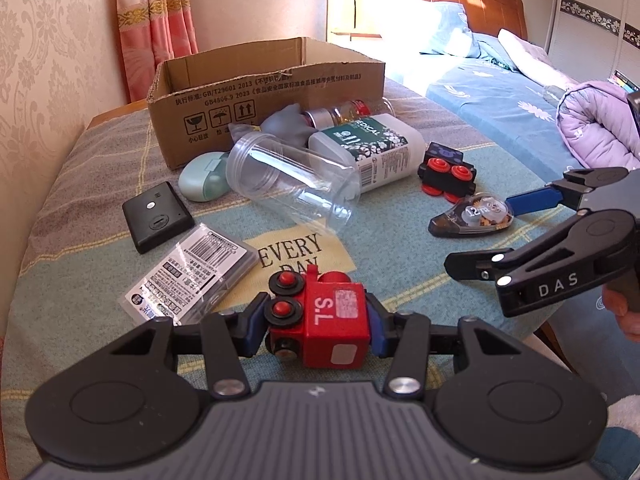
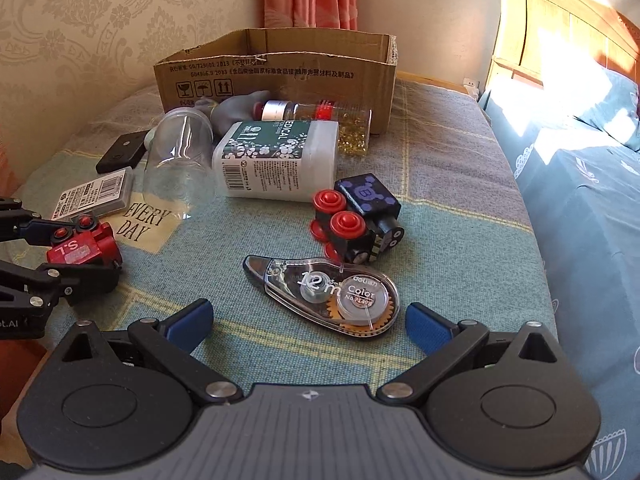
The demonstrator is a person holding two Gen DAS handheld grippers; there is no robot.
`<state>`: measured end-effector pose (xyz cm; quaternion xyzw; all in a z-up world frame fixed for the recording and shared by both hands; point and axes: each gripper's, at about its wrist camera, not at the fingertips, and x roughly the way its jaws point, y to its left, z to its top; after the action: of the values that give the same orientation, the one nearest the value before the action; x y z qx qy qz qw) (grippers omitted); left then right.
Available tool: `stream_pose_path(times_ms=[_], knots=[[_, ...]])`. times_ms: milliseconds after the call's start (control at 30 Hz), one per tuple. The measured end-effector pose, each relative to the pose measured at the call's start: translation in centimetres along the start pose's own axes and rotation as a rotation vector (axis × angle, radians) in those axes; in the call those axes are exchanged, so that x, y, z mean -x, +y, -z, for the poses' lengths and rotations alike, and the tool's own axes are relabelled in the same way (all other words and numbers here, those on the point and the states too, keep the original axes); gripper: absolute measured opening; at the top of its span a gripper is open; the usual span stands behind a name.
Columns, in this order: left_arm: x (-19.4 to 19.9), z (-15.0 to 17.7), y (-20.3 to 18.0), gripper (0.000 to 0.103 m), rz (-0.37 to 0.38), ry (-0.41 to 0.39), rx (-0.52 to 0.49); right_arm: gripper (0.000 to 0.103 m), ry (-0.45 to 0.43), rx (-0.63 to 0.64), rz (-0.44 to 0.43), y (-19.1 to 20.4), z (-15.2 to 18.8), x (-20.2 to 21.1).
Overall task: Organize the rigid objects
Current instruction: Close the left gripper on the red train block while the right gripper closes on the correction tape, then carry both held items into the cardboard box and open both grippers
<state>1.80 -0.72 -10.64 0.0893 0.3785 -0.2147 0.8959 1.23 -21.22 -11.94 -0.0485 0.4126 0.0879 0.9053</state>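
My left gripper [image 1: 316, 326] is shut on a red toy train [image 1: 324, 320] marked "S.L", its blue pads pressing both sides just above the cloth. From the right wrist the same red train [image 2: 86, 246] shows at the far left between those fingers. My right gripper [image 2: 308, 326] stands open, with a clear correction tape dispenser [image 2: 332, 298] lying on the cloth just ahead of its fingers. A black toy train [image 2: 360, 224] with red wheels lies beyond the dispenser. An open cardboard box [image 1: 256, 92] stands at the back.
Before the box lie a clear plastic jar [image 1: 292, 182], a white "MEDICAL" bottle [image 1: 376, 152], a small bottle of yellow beads [image 2: 340, 120], a grey soft item [image 1: 280, 124], a mint case [image 1: 200, 176], a black device [image 1: 156, 216] and a clear packet [image 1: 192, 276]. A bed [image 1: 520, 92] lies right.
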Motion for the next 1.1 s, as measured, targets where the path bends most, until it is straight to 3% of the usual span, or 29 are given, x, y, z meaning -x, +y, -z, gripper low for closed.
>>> stream_pose_path(times_ms=[533,700,1100], knots=[[-0.1,0.5,-0.2,0.050,-0.036,-0.010,0.044,0.102,-0.021,-0.034,0.050,1.0,-1.1,-1.2],[-0.1,0.4,-0.2,0.049,-0.036,-0.010,0.040,0.092,-0.020,-0.068,0.083,0.8,-1.6,-1.4],[0.4,-0.4,0.0,0.049,-0.034,-0.002,0.024,0.091,-0.002,-0.046,0.023,0.0,-1.4,0.1]])
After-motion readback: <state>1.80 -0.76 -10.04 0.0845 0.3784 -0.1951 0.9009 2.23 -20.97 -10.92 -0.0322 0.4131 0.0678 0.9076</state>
